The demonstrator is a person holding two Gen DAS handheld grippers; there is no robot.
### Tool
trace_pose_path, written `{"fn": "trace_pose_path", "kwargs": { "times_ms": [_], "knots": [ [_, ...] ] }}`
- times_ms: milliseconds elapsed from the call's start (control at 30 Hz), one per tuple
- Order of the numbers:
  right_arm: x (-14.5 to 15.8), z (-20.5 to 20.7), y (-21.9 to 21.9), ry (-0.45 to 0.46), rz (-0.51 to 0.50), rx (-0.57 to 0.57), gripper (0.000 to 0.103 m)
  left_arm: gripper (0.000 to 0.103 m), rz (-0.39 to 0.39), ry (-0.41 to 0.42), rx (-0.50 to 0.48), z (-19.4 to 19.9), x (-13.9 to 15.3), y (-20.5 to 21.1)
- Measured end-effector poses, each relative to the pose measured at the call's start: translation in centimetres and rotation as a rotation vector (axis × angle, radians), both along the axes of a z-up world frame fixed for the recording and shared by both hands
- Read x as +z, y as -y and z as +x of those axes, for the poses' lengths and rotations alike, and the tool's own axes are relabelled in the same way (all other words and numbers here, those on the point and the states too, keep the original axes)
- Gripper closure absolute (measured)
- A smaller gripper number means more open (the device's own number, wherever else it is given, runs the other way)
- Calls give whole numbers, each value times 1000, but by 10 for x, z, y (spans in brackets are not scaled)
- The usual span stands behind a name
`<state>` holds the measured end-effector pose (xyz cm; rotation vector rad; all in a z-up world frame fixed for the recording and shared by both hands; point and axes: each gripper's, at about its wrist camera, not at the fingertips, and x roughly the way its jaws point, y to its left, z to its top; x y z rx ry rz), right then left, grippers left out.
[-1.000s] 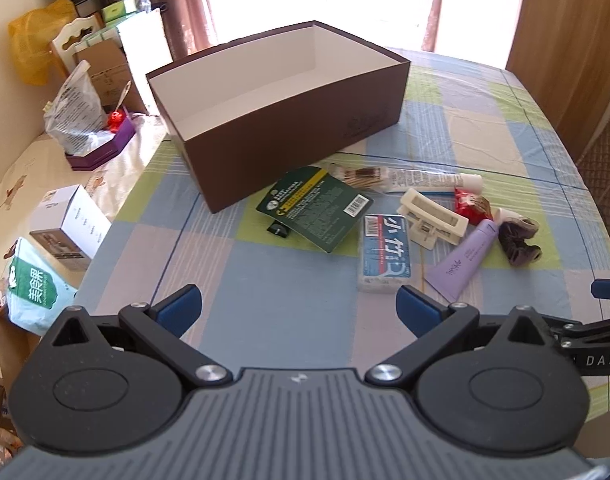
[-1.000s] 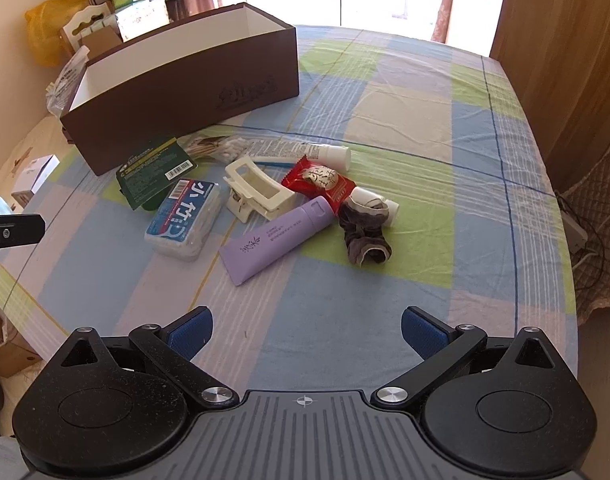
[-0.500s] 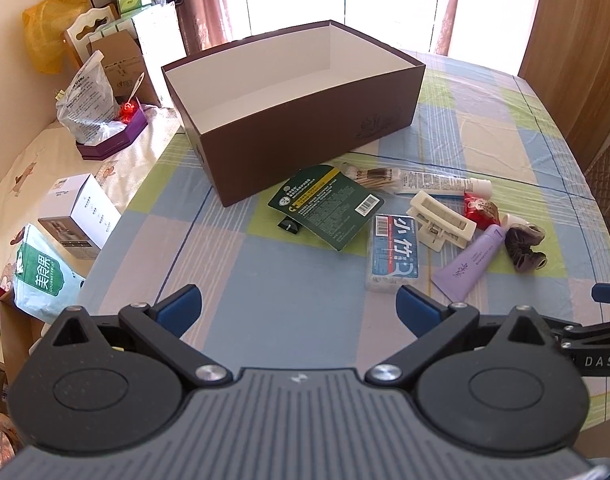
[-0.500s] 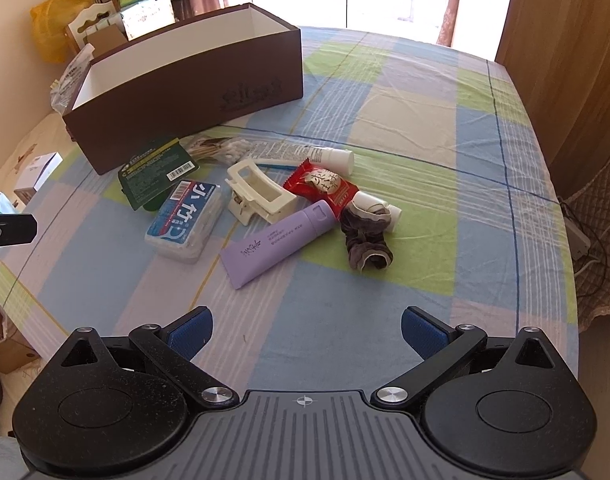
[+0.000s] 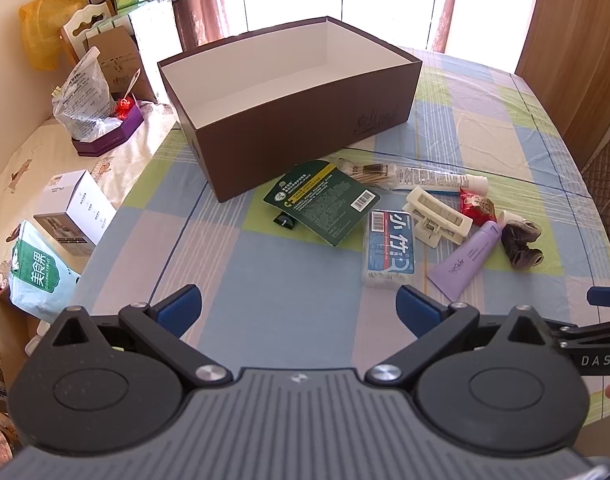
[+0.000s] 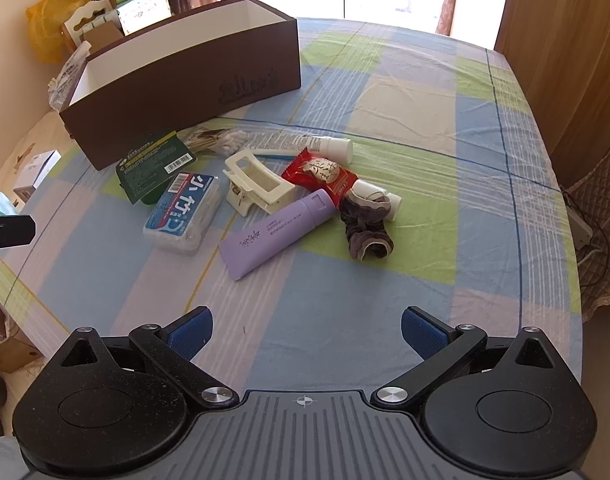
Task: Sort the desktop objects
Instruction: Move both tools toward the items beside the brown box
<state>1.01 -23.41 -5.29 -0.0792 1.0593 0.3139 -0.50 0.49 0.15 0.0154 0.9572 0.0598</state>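
You are holding the left gripper [image 5: 299, 308] and the right gripper [image 6: 307, 330] spread wide, both gripping nothing. One brown box [image 5: 305, 128] is sitting on the counter [image 6: 405, 100]; beside it are lying one green card [image 5: 321, 202], one floss box [image 5: 389, 248], one hair clip [image 6: 257, 186], one purple tube [image 6: 277, 234] and one white tube [image 6: 301, 144].

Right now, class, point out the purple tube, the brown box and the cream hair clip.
purple tube [image 6: 277, 236]: right wrist view, mid-body.
brown box [image 5: 305, 132]: left wrist view, front wall.
cream hair clip [image 6: 261, 188]: right wrist view, top frame.
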Motion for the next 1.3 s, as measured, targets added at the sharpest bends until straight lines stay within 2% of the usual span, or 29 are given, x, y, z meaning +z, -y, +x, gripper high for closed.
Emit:
{"fn": "trace_pose_path", "kwargs": {
  "times_ms": [267, 400, 1100, 1300],
  "knots": [
    [-2, 8, 4, 17, -2, -18, 0, 1, 2, -3, 0, 2, 0, 2],
    [1, -1, 3, 32, 17, -31, 0, 1, 2, -5, -1, 3, 0, 4],
    [-4, 2, 8, -25, 31, -1, 0, 1, 3, -19, -1, 8, -4, 12],
    [0, 3, 10, 23, 19, 6, 0, 1, 4, -27, -2, 11, -7, 13]
  ]
}}
